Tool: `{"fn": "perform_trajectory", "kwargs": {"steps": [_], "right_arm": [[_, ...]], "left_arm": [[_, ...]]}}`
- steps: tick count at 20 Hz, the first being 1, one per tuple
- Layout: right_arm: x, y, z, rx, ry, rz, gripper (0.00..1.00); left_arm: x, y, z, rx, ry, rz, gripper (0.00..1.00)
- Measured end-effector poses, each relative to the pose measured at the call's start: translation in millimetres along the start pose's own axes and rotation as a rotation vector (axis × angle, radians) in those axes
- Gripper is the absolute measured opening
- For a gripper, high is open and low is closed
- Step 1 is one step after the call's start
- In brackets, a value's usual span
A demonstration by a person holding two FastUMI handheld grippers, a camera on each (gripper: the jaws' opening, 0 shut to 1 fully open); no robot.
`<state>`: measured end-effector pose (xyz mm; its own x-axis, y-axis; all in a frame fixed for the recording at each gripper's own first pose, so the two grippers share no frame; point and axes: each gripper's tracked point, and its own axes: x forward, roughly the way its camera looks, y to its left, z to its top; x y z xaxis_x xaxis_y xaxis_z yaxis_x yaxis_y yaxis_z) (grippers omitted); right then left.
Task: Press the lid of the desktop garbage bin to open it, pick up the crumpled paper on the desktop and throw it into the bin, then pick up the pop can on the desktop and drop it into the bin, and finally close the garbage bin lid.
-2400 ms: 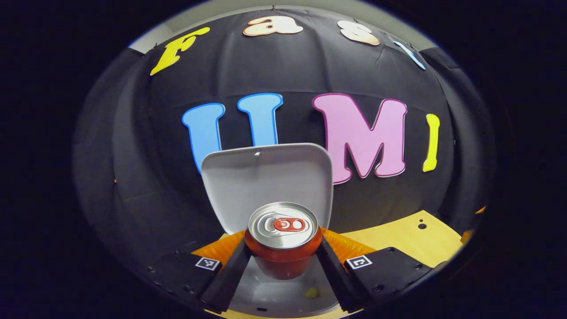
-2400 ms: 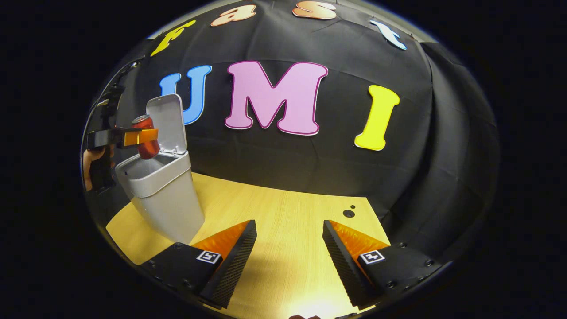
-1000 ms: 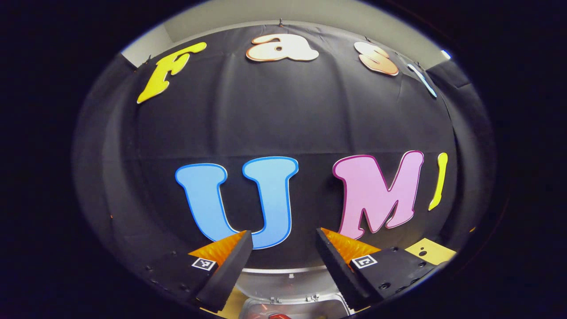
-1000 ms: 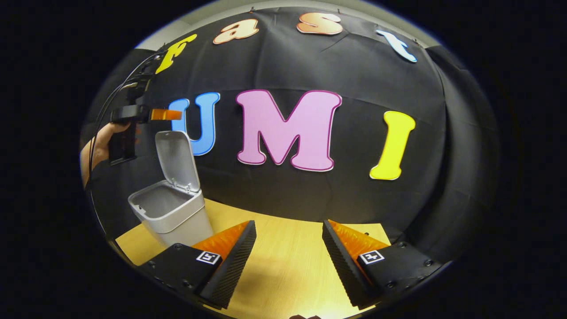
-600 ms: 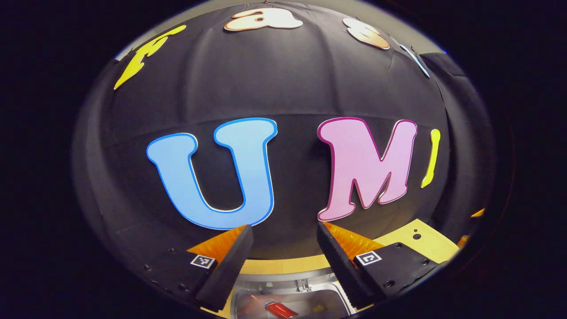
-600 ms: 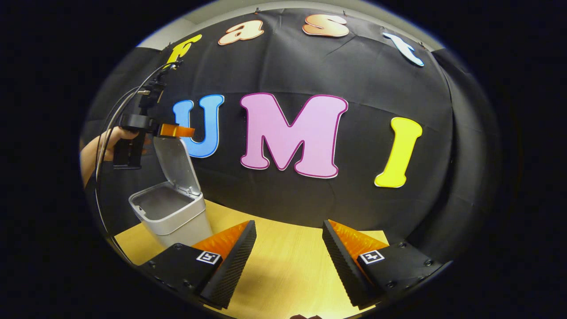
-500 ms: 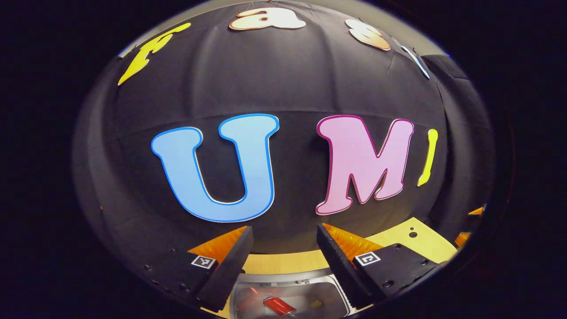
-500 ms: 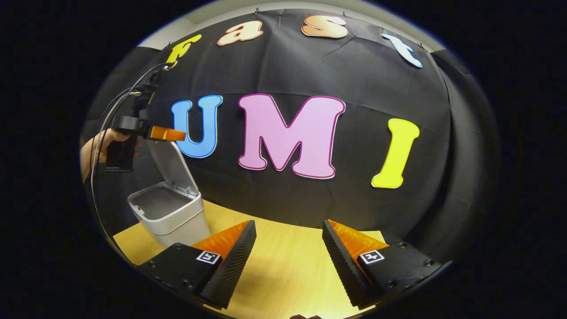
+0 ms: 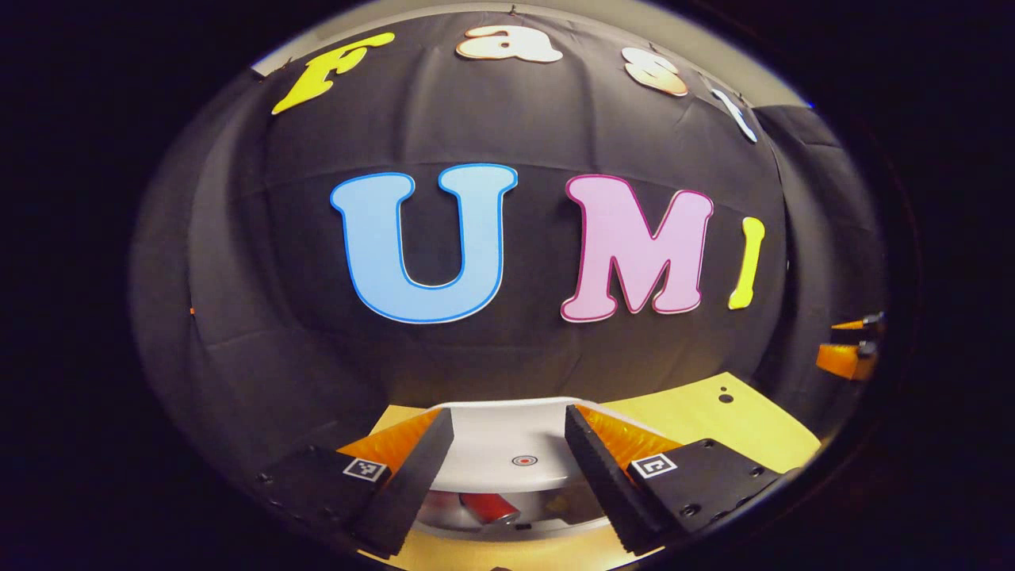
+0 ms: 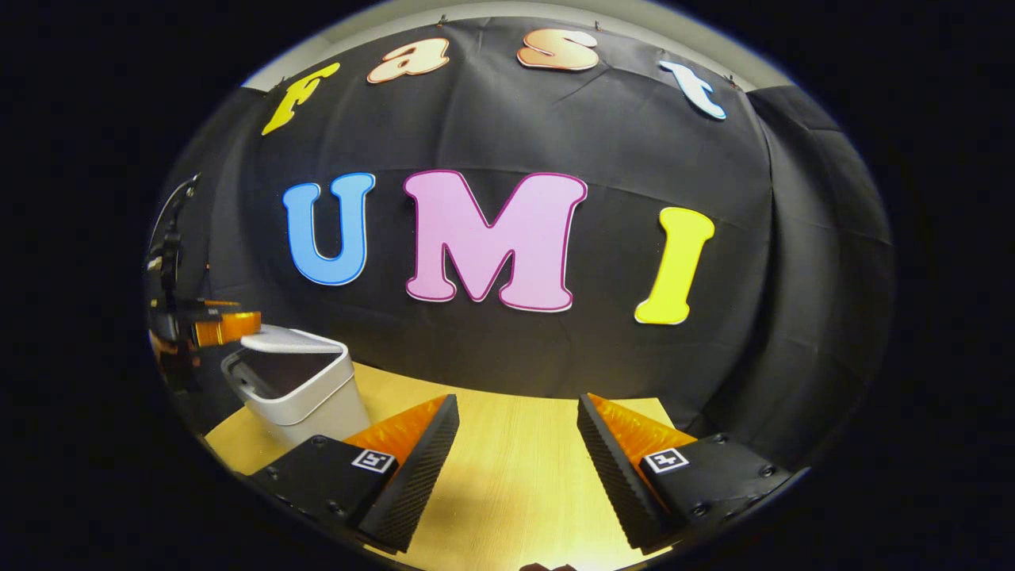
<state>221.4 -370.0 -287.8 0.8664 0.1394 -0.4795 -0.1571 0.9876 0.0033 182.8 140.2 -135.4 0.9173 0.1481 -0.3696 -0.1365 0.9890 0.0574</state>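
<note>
In the left gripper view I see my left gripper (image 9: 507,452) with its two fingers spread wide and holding nothing. Just beyond the fingers is the white plastic lid (image 9: 507,434) of the small grey garbage bin (image 9: 515,523), lowered almost flat but not fully shut. Through the gap under the lid I see the red pop can (image 9: 484,506) lying inside the bin, with a small yellowish piece beside it. Farther away is the light wooden table (image 9: 714,412).

In the right gripper view my right gripper (image 10: 515,444) is also wide open and empty over the table. The bin stands far to the left.
</note>
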Motion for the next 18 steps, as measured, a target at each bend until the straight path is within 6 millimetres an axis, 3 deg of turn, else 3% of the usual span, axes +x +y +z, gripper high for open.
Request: {"fn": "perform_trajectory", "kwargs": {"steps": [6, 7, 11, 14, 18], "right_arm": [[-39, 0, -26, -0.003, 0.050, -0.046, 0.97], [-45, 1, -31, 0.000, 0.059, -0.045, 0.97], [-68, 10, -43, -0.030, 0.065, -0.037, 0.97], [-81, 17, -52, -0.027, 0.068, -0.027, 0.97], [-92, 20, -46, -0.009, 0.031, -0.034, 0.97]], "left_arm": [[-13, 1, -67, 0.002, 0.047, 0.054, 1.00], [-16, 2, -59, 0.011, -0.003, 0.057, 1.00], [-12, -4, -73, 0.033, -0.014, 0.056, 1.00], [-13, -4, -71, 0.021, -0.059, 0.038, 1.00], [-28, -1, -65, 0.012, -0.089, 0.079, 0.99]]}}
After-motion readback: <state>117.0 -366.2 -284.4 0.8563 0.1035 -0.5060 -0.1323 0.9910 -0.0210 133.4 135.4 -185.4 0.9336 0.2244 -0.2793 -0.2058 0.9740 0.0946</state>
